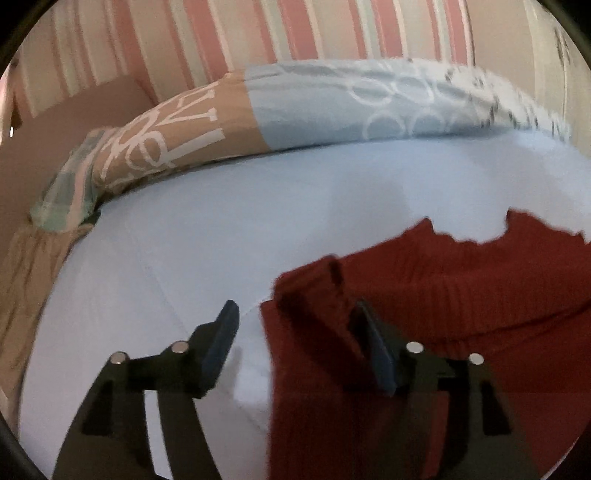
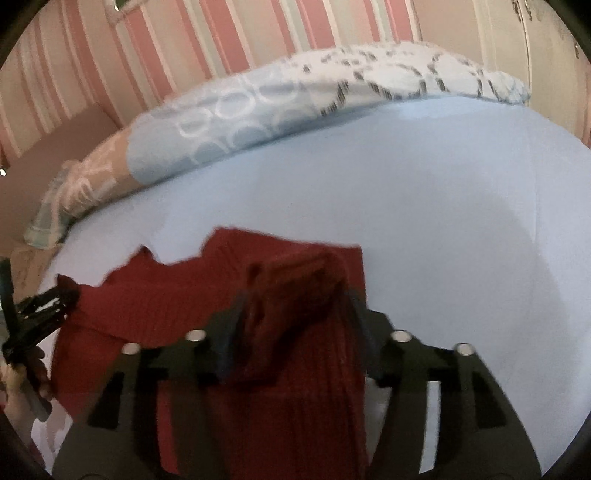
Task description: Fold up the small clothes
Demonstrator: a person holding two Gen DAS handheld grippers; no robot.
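Note:
A dark red ribbed garment [image 1: 461, 288] lies on a pale blue bed sheet [image 1: 221, 229]. In the left wrist view my left gripper [image 1: 299, 332] is open, its jaws wide apart over the garment's left edge, where a raised fold [image 1: 332, 295] stands between the fingers. In the right wrist view my right gripper [image 2: 291, 325] is shut on a bunched fold of the red garment [image 2: 295, 288] and holds it lifted; the rest of the garment [image 2: 147, 306] spreads to the left. The left gripper [image 2: 40, 310] shows at the far left edge there.
A rolled quilt with blue circles and a tan lettered part [image 1: 332, 103] lies along the far side of the bed, also in the right wrist view [image 2: 295, 92]. A pink striped wall [image 1: 258, 33] stands behind. The blue sheet [image 2: 461, 221] extends to the right.

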